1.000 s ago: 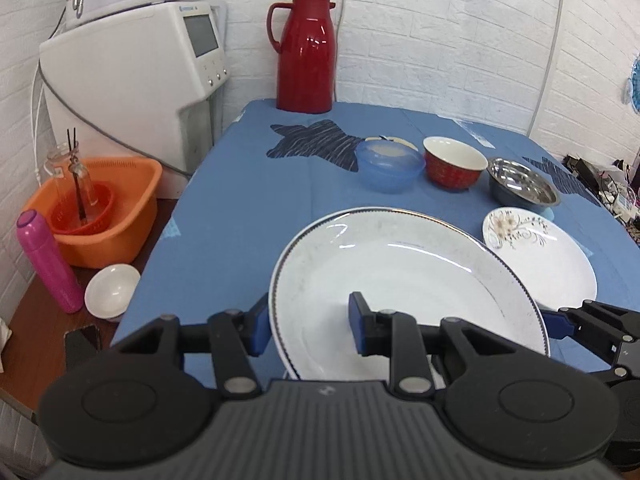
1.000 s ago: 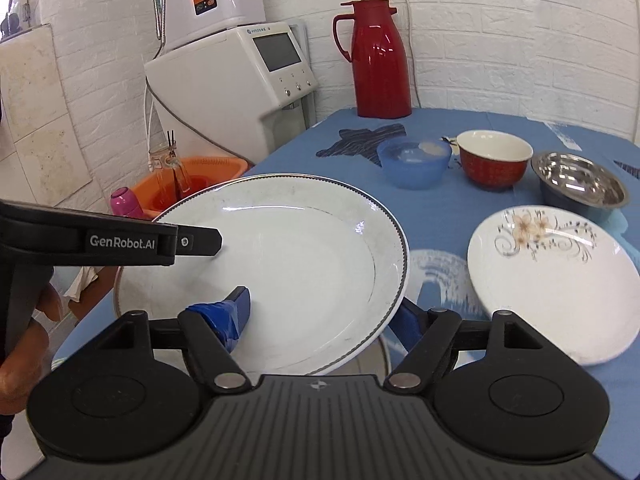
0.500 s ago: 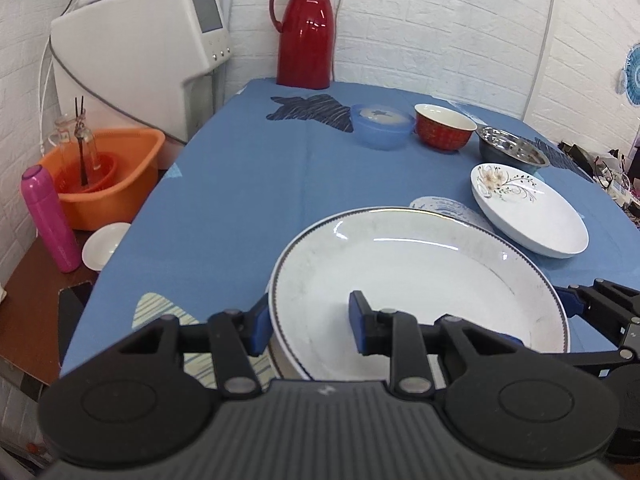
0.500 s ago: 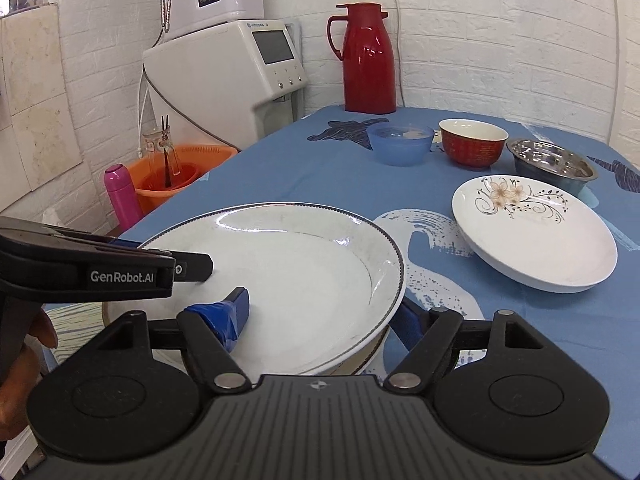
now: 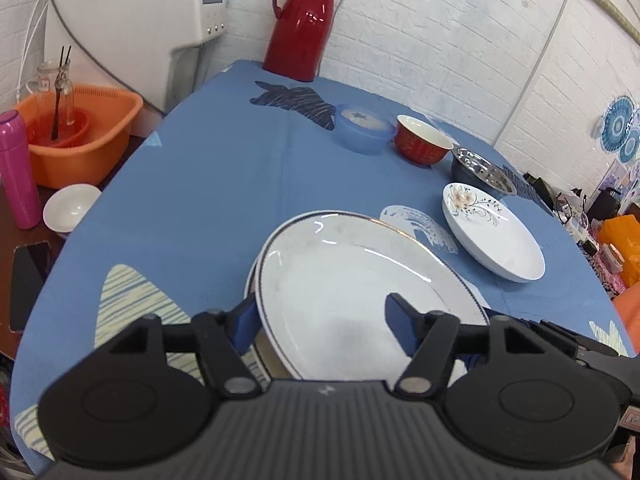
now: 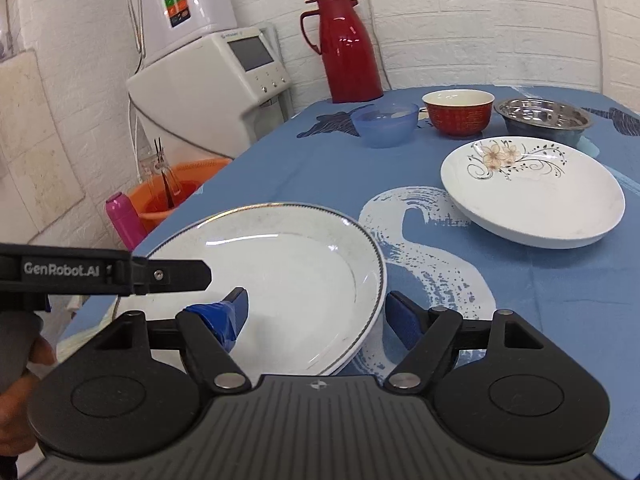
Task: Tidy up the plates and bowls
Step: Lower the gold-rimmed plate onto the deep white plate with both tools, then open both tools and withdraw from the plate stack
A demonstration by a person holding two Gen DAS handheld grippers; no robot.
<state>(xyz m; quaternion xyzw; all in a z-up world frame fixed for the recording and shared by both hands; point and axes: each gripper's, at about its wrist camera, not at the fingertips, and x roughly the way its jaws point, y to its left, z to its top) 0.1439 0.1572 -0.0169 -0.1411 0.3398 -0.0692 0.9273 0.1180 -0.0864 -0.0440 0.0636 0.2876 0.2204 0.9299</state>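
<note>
A large white plate [image 5: 340, 280] [image 6: 288, 272] with a dark beaded rim lies on top of another plate [image 5: 251, 280] at the near edge of the blue-clothed table [image 5: 220, 184]. My left gripper [image 5: 322, 320] is open and straddles the plate's left rim, one finger outside and one over the inside. My right gripper [image 6: 318, 316] is open at the plate's right rim, its right finger just clear of the edge. A floral plate [image 5: 492, 232] [image 6: 532, 188] lies to the right. Behind it stand a blue bowl [image 6: 386, 124], a red bowl [image 6: 458, 114] and a steel bowl [image 6: 544, 118].
A red thermos [image 5: 304, 24] stands at the table's far edge, next to a white appliance. Left of the table, on a lower surface, are an orange basin [image 5: 80, 140], a pink bottle [image 5: 16, 168], a small white bowl [image 5: 70, 208] and a phone [image 5: 30, 280].
The large plate came down from the air toward the near edge and now rests on the other plate. My left gripper's fingers have spread apart off its rim. The right gripper's finger spacing looks the same.
</note>
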